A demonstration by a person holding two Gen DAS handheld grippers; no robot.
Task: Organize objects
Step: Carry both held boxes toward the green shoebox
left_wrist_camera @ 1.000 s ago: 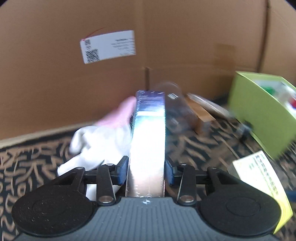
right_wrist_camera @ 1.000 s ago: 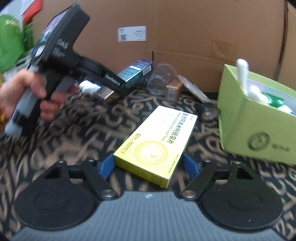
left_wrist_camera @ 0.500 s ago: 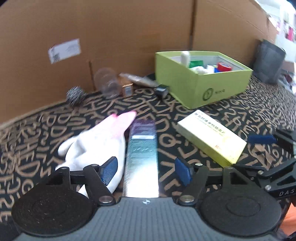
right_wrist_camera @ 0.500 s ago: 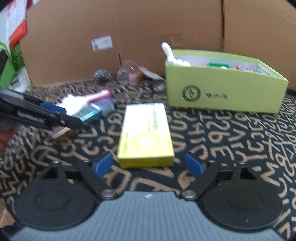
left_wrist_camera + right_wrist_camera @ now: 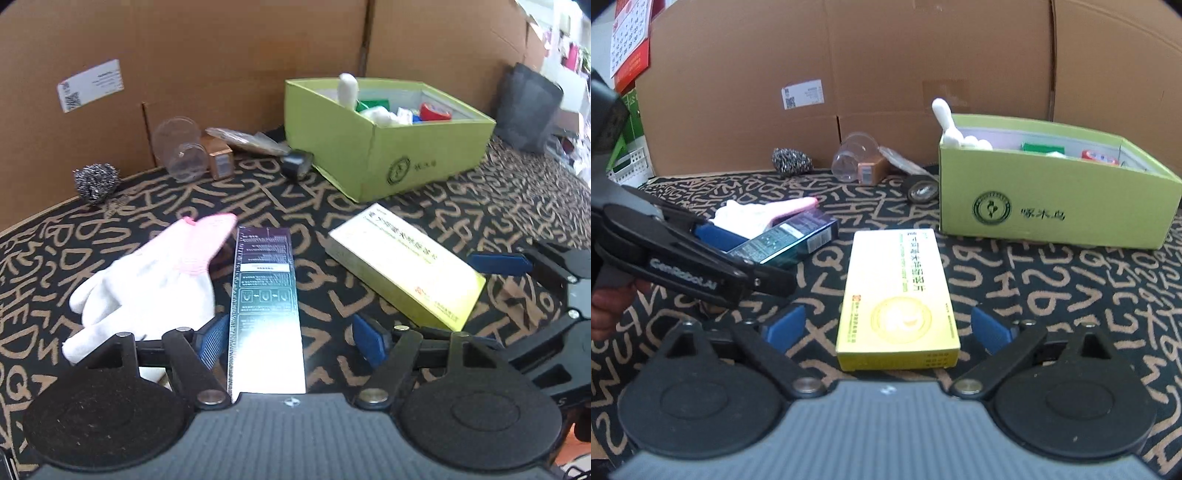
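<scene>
Both my tools' jaws have just been opening: left tool (image 5: 288, 341) spread around the stiff, glossy dark carton (image 5: 266, 306), right tool (image 5: 888, 328) wide about the light yellow box (image 5: 897, 291), best gripped across their long sides.

The dark box (image 5: 266, 295) lies between the white glove (image 5: 147, 280) and the yellow box (image 5: 406, 269), with bare mat (image 5: 321, 288) on its right side. Farther back, the green box (image 5: 388, 147), clear cup (image 5: 181, 147) and steel scrubber (image 5: 96, 181) crowd the cardboard wall (image 5: 221, 55).
</scene>
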